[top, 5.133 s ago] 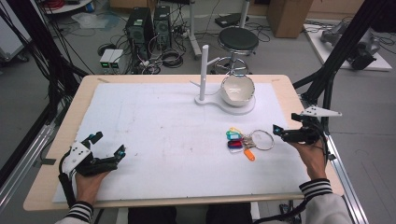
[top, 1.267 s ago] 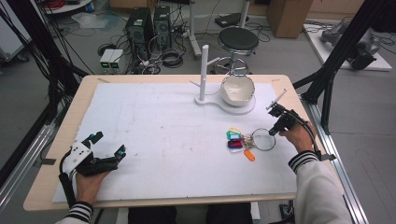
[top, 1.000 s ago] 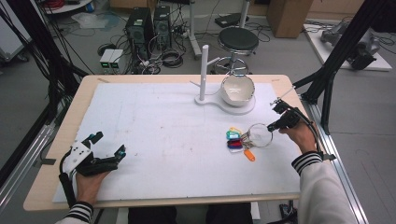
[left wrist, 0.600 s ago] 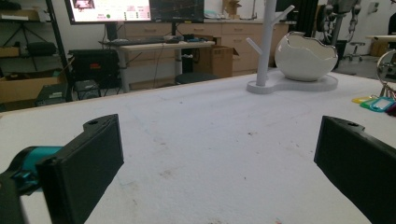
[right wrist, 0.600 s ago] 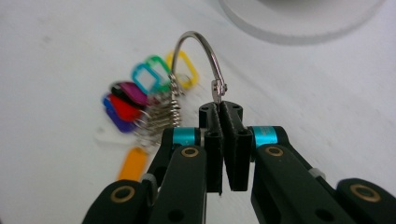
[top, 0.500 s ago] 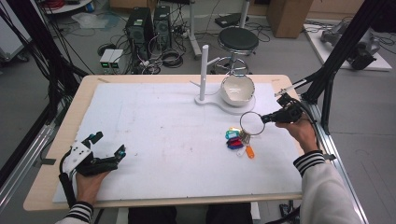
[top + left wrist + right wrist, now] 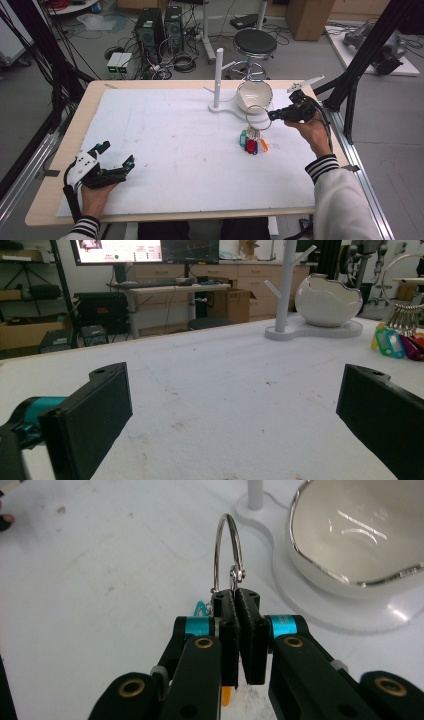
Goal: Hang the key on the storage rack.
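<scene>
A large metal key ring (image 7: 258,117) with several coloured tags (image 7: 251,144) hangs in the air over the white mat, right of centre. My right gripper (image 7: 273,116) is shut on the ring (image 7: 228,555), jaws pressed together at its lower edge; the tags dangle below, mostly hidden behind the jaws. Just beyond stands a white holder with an upright peg post (image 7: 218,75) and a white egg-shaped bowl (image 7: 254,94). My left gripper (image 7: 116,159) rests open on the mat at the near left, nothing between its jaws. The ring's tags (image 7: 395,344) and the bowl (image 7: 327,301) lie far off in the left gripper view.
The white mat (image 7: 175,145) covers the wooden table (image 7: 42,210). Black frame legs stand beside the table's right edge (image 7: 350,100). A stool (image 7: 255,42) and computer towers (image 7: 157,27) stand on the floor behind the table.
My right gripper has lifted the key ring off the mat and carried it up and toward the bowl; the tags now hang below it. The left gripper has stayed put.
</scene>
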Demonstrator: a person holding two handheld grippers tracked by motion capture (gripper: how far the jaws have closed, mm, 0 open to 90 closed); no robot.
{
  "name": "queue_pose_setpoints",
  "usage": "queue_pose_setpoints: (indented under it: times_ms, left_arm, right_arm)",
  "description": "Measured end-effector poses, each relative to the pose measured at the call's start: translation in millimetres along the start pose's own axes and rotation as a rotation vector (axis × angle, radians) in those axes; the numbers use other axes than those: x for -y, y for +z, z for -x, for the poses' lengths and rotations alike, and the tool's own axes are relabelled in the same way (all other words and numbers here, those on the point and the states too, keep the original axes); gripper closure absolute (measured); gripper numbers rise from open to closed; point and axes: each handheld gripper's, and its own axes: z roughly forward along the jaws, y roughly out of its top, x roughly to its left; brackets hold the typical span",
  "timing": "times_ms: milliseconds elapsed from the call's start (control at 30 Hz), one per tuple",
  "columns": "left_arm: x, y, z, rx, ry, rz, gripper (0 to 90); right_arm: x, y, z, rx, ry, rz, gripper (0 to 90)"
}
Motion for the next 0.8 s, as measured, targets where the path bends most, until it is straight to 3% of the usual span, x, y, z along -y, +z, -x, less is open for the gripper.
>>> queue_pose_setpoints:
  times_ms: [167, 300, 800]
  left_arm:
    - [0.0, -0.1, 0.2, 0.001, 0.002, 0.001, 1.7]
    - [0.0, -0.2, -0.2, 0.002, 0.001, -0.002, 1.7]
    - [0.0, 0.0, -0.1, -0.001, 0.000, -0.001, 1.7]
  right_arm:
    - [-11.4, 4.2, -5.2, -0.005, -0.037, 0.030, 88.7]
    - [-27.8, 10.5, -11.1, -0.040, -0.066, 0.087, 88.7]
    - [-74.5, 39.7, -28.0, -0.081, -0.116, 0.129, 88.7]
